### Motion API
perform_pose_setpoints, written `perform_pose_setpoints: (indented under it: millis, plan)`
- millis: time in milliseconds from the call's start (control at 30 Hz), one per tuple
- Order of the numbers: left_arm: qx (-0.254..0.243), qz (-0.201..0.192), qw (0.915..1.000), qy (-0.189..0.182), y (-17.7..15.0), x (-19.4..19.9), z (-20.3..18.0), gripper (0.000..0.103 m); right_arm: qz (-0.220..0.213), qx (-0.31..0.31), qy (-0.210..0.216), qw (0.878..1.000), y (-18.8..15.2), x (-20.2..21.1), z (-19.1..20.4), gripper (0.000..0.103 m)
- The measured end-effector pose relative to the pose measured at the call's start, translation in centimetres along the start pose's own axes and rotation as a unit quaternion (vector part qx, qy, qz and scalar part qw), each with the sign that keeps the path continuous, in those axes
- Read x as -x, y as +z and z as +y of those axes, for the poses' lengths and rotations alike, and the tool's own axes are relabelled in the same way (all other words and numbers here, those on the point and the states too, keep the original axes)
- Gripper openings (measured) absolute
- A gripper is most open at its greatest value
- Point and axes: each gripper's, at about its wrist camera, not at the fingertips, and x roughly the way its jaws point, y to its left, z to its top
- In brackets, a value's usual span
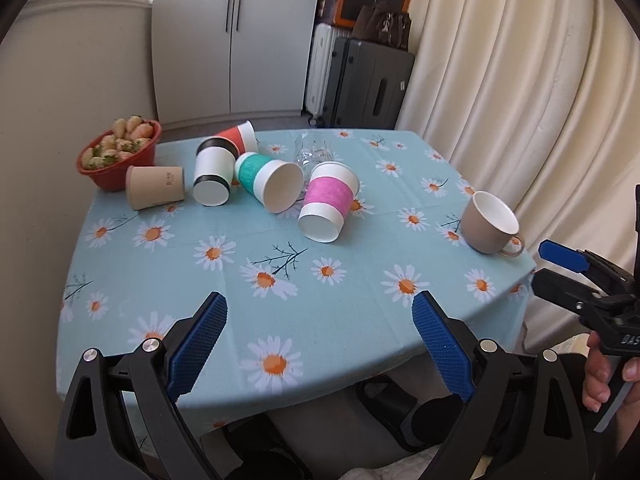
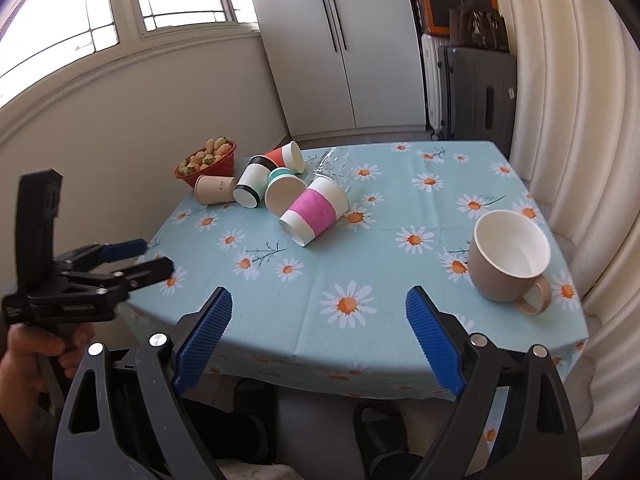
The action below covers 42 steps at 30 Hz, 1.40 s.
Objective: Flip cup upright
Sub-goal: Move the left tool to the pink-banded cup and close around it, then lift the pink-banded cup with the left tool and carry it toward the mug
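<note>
Several paper cups lie on their sides on the daisy tablecloth [image 1: 224,236]: a pink-sleeved cup [image 1: 328,206] [image 2: 314,212], a teal one [image 1: 268,184] [image 2: 282,192], a black-banded white one [image 1: 214,176] [image 2: 252,186], a tan one [image 1: 156,187] [image 2: 214,190] and a red one [image 1: 240,136] [image 2: 286,156]. A clear glass [image 1: 314,152] lies behind them. A beige mug [image 1: 490,222] [image 2: 508,256] stands upright at the right. My left gripper [image 1: 320,340] [image 2: 138,258] is open and empty at the near edge. My right gripper [image 2: 320,336] [image 1: 538,266] is open and empty beside it.
A red bowl of strawberries [image 1: 120,152] [image 2: 206,162] stands at the table's far left by the wall. Cream curtains [image 1: 520,80] hang to the right. A white cabinet [image 1: 236,36] and suitcases [image 1: 360,80] stand behind. Slippers [image 2: 380,428] lie on the floor below.
</note>
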Motion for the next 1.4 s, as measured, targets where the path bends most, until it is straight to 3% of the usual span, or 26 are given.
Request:
perform_pose_setpoints:
  millis: [200,400,600,933,1033,1133,1233,1400]
  plan:
    - [-0.033,0.049,0.9980,-0.020,3.6,-6.3,-0.3,0.091,0.045,-0.074,0.050,0.995,2.4,-3.9,-3.5,0.088]
    - [-0.047,0.089,0.9938,-0.047,8.0,-11.5,-0.6,0.090,0.064,-0.080,0.060,0.993,3.8,-6.6,-5.2,0.088]
    - [-0.048,0.146,0.9845,-0.085,10.8,-16.7,-1.0,0.090,0.063,-0.083,0.071,0.992,4.2,-6.9,-6.7,0.088]
    - [-0.088,0.199,0.9749,-0.047,11.8,-21.5,-0.8,0.090,0.079,-0.086,0.096,0.989,3.8,-8.8,-6.6,0.088]
    - [-0.094,0.207,0.9729,-0.038,11.8,-22.6,-0.8,0.076,0.090,-0.100,0.113,0.984,3.7,-9.7,-6.7,0.088]
    - [-0.103,0.212,0.9713,-0.032,11.7,-23.1,-0.9,0.074,0.096,-0.112,0.119,0.982,3.5,-10.2,-6.9,0.088]
    - [-0.101,0.216,0.9707,-0.029,11.6,-23.5,-0.9,0.064,0.102,-0.120,0.123,0.980,3.3,-10.3,-7.2,0.088]
    - [-0.076,0.223,0.9714,-0.028,11.6,-23.4,-0.8,0.062,0.115,-0.127,0.130,0.977,3.0,-10.6,-7.4,0.088]
